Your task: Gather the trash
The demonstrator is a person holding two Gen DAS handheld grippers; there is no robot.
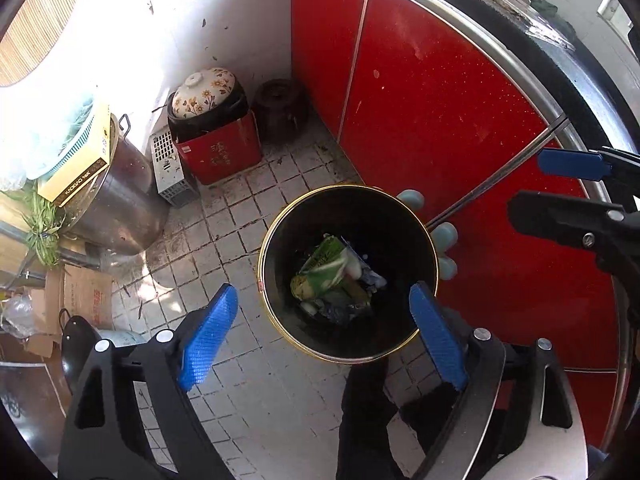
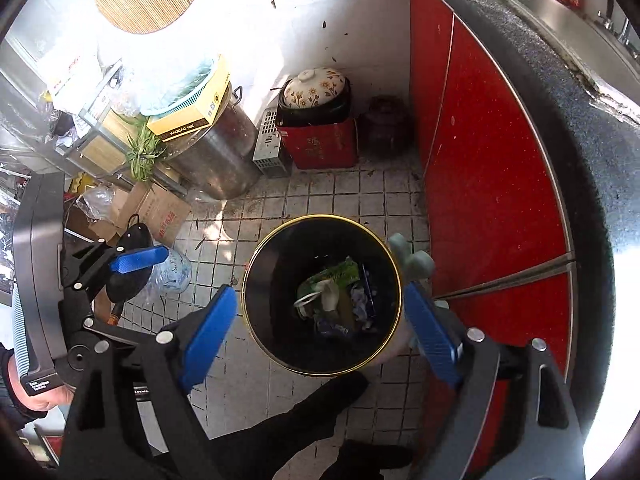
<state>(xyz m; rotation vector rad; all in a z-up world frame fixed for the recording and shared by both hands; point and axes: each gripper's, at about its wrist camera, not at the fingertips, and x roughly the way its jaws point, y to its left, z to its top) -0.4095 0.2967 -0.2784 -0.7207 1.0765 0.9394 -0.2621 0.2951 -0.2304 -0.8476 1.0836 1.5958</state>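
While both claws hang wide apart, the black bin [image 1: 276, 248] sits on the tiled floor [image 1: 224, 232] beside the red cabinet [image 1: 432, 112].
Inside it: a green wrapper [image 1: 326, 266], white scraps, crumpled blue bits (all loose at the bottom). Left gripper [image 1: 324, 336] and right gripper [image 2: 320, 330] both gape over the bin's gold rim, gripping nothing.

A bin [image 1: 304, 336] stands on the tiled floor [image 1: 224, 236] just beside the cabinet doors [image 1: 440, 112], with wrappers [image 1: 326, 272] lying in its bottom. In the far corner a lidded pot [image 1: 204, 96] sits on a box [image 1: 220, 152], and a large metal pot [image 1: 116, 208] stands to its left.
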